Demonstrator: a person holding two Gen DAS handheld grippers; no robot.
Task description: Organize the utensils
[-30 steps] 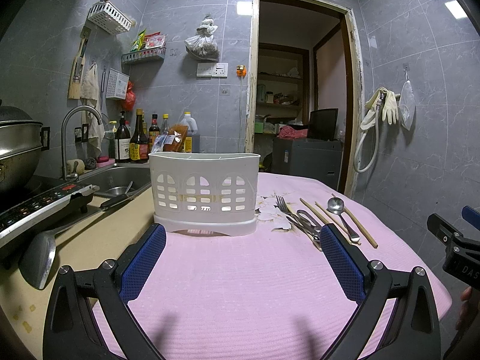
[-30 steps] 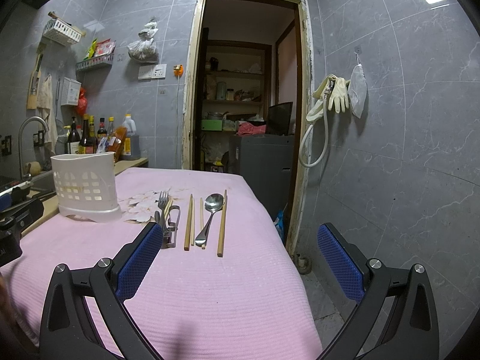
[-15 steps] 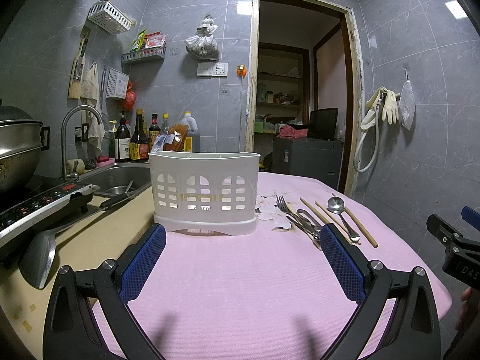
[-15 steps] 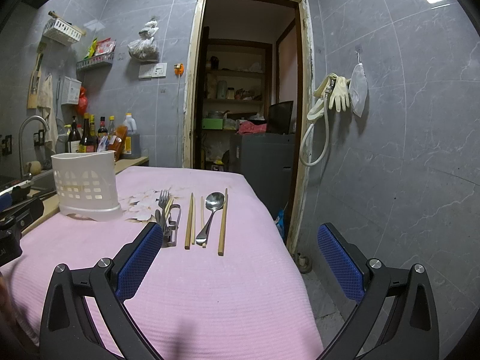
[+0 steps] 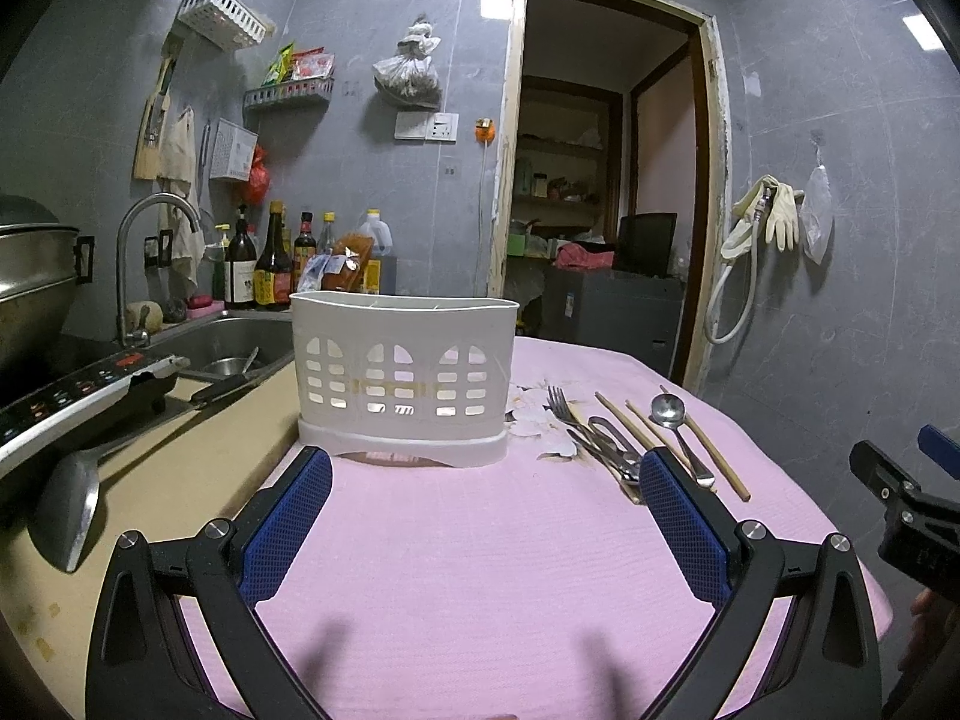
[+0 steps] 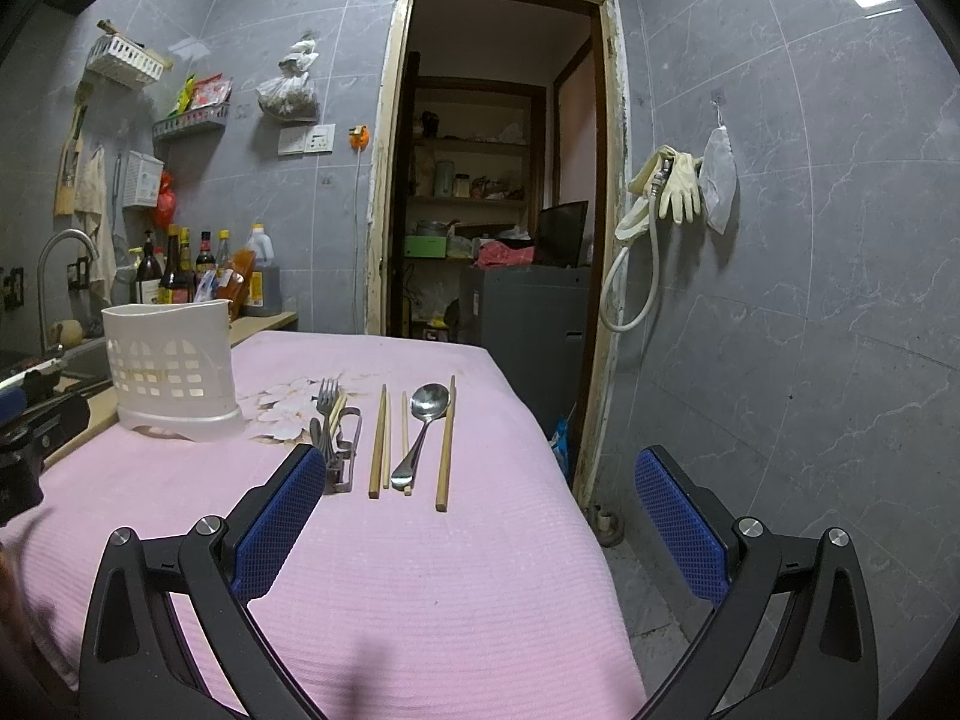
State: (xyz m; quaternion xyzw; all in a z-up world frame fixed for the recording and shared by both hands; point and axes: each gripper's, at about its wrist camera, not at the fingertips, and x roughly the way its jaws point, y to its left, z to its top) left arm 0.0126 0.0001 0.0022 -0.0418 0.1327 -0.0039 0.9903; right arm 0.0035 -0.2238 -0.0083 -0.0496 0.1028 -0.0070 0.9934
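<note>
A white slotted utensil holder (image 5: 403,378) (image 6: 171,369) stands upright on the pink tablecloth (image 5: 468,546) (image 6: 420,564). To its right lie a fork (image 5: 561,407) (image 6: 327,399), other metal pieces (image 6: 345,450), a spoon (image 5: 669,414) (image 6: 423,420) and several wooden chopsticks (image 5: 714,450) (image 6: 445,444) in a row. My left gripper (image 5: 480,516) is open, low over the cloth in front of the holder. My right gripper (image 6: 474,516) is open near the table's right front, short of the utensils' near ends. Nothing is held.
A counter on the left holds a sink (image 5: 240,339) with a tap (image 5: 141,264), bottles (image 5: 264,264), an induction cooker (image 5: 66,399), a steel pot (image 5: 30,282) and a ladle (image 5: 69,498). An open doorway (image 6: 492,180) is behind. The table's right edge drops to the floor (image 6: 642,576).
</note>
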